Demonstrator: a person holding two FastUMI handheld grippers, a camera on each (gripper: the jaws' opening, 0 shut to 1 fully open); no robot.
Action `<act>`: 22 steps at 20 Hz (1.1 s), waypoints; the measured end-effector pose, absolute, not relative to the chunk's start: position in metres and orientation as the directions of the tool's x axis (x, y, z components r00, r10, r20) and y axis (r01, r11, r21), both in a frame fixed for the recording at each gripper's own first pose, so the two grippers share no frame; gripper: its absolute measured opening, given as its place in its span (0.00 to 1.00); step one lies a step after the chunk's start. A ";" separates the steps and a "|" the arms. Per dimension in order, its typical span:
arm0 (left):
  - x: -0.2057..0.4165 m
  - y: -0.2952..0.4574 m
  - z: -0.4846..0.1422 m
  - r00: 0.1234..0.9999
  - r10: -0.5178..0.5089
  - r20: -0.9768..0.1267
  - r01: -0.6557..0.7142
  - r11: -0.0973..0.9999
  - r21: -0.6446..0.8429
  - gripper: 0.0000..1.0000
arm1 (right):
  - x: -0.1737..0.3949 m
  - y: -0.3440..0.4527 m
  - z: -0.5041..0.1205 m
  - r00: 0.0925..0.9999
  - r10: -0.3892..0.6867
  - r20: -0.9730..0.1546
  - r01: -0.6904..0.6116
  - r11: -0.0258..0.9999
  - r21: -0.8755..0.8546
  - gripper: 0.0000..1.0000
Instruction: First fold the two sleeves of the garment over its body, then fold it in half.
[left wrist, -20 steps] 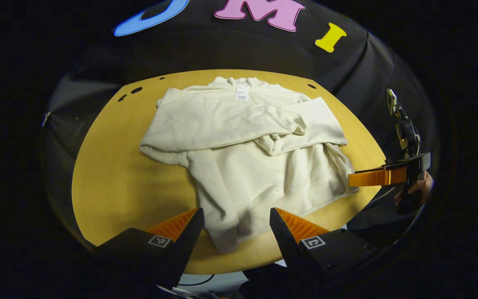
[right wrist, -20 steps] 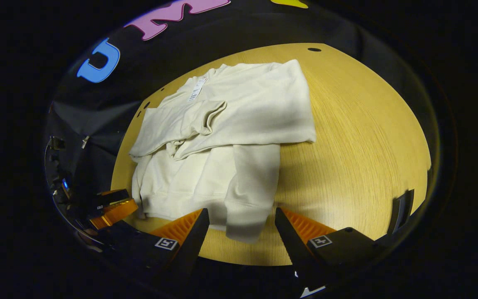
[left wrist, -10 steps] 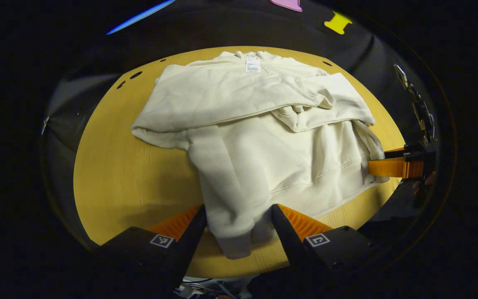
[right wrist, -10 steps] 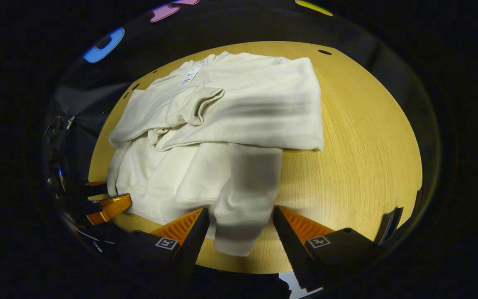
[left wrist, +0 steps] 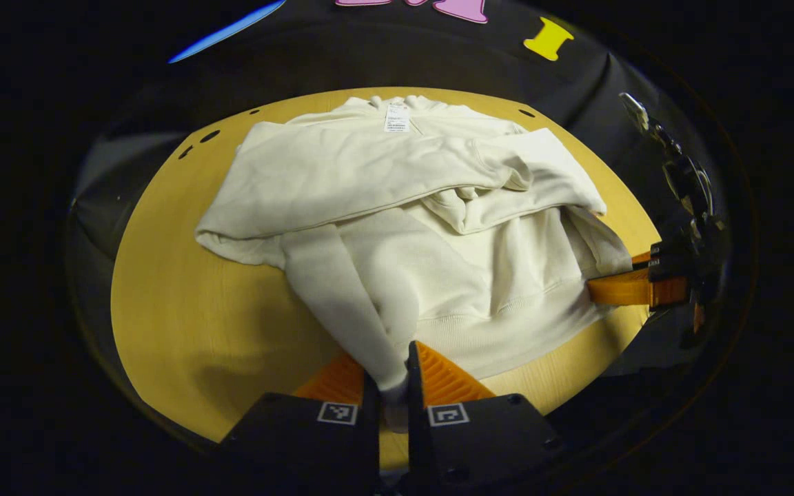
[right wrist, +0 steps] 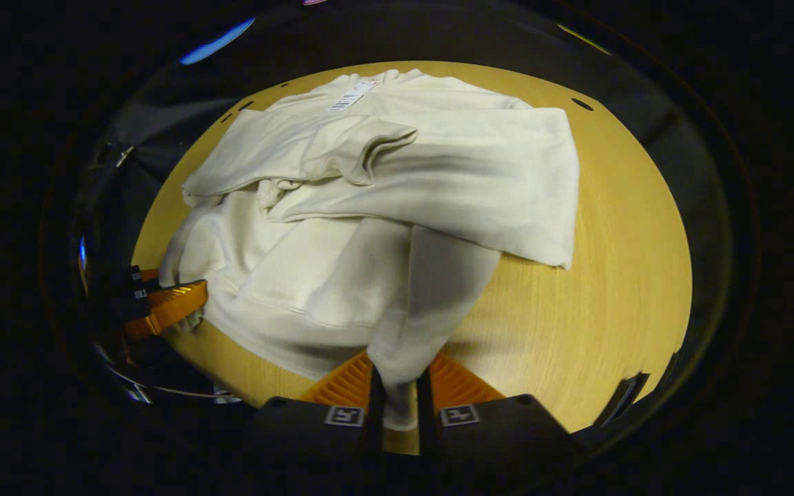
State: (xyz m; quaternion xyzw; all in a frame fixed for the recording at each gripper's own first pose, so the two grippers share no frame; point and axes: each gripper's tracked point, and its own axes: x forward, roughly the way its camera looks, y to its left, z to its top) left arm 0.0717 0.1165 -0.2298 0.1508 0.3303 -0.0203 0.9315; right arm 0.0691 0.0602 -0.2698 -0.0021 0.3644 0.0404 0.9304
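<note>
Garment: cream, sleeves crossed, spread on the round table.
Left gripper: jaws clamped on hem.
Right gripper: clamped on hem too.
Tag: at collar, print unreadable.

A recording booth, not a home: black cloth wall drapes from nine to three o'clock behind one round wooden table with holes drilled near its rim.

garment: cream sweatshirt, lying flat on the counter, neck tag up at the far edge
sleeves: both folded across the chest, overlapping
hem: near corners pinched, slightly lifted
</note>
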 end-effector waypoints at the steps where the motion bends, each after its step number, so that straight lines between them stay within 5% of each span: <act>1: 0.072 0.116 -0.230 0.768 0.051 -0.639 0.133 0.963 0.236 0.22 | 0.068 0.061 -0.271 0.730 0.080 -0.679 -0.073 0.997 0.038 0.22; 5: 0.056 0.123 -0.225 0.689 -0.027 -0.724 0.093 0.994 0.051 0.11 | 0.061 0.067 -0.272 0.693 0.164 -0.703 -0.075 0.985 0.156 0.11; 11: 0.030 0.125 -0.205 0.633 -0.080 -0.770 0.116 0.993 -0.008 0.10 | 0.058 0.068 -0.250 0.663 0.267 -0.699 -0.127 0.961 0.247 0.16; 22: 0.040 0.101 -0.116 0.730 -0.134 -0.670 0.158 0.987 -0.025 0.10 | 0.071 0.070 -0.159 0.780 0.306 -0.546 -0.146 0.937 0.318 0.16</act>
